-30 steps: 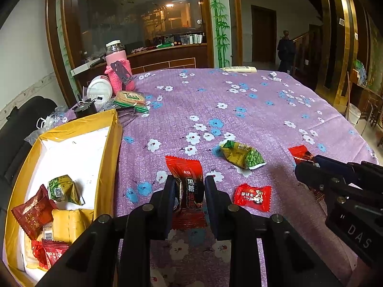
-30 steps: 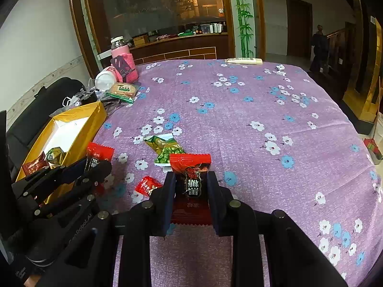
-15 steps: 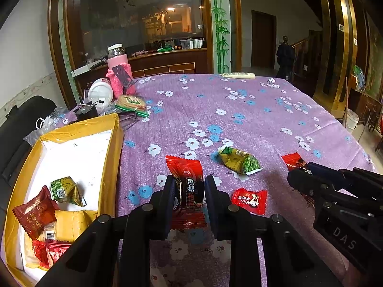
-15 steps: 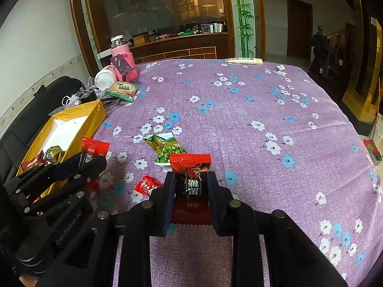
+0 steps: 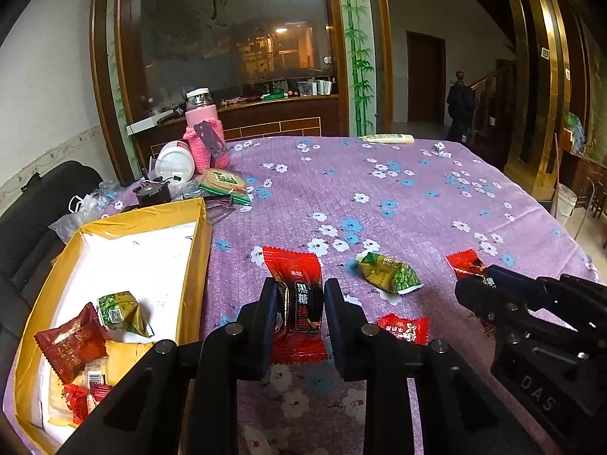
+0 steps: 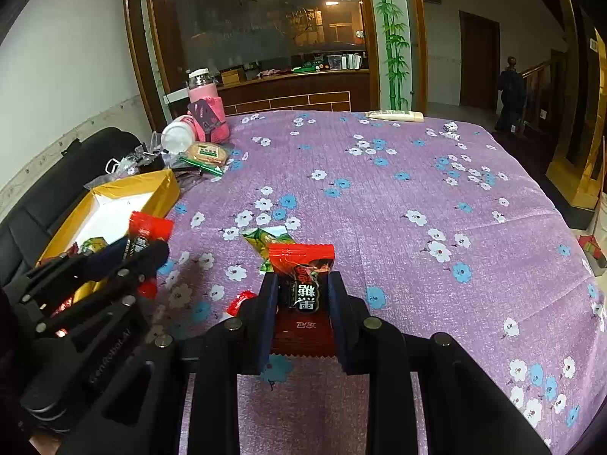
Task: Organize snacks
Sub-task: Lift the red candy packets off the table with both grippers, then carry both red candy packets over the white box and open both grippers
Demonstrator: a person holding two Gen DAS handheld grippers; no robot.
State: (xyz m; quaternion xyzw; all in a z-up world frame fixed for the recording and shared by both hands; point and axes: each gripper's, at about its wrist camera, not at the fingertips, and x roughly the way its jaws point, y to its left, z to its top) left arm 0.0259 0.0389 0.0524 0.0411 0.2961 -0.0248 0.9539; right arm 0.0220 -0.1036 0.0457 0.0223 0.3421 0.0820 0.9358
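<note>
Left gripper (image 5: 296, 303) clamped on a red brown-sugar candy packet (image 5: 294, 284) above the purple floral tablecloth (image 5: 379, 197), beside the yellow box (image 5: 193, 265) of snacks. Right gripper (image 6: 301, 295) clamped on a matching red packet (image 6: 301, 265). A green packet (image 5: 387, 271) and small red candy (image 5: 404, 328) lie between them.

We see our two black grippers, the left gripper (image 5: 296, 305) and right gripper (image 6: 301, 295), with dark blue finger pads (image 5: 268, 303), round silver screws and embossed lettering.
</note>
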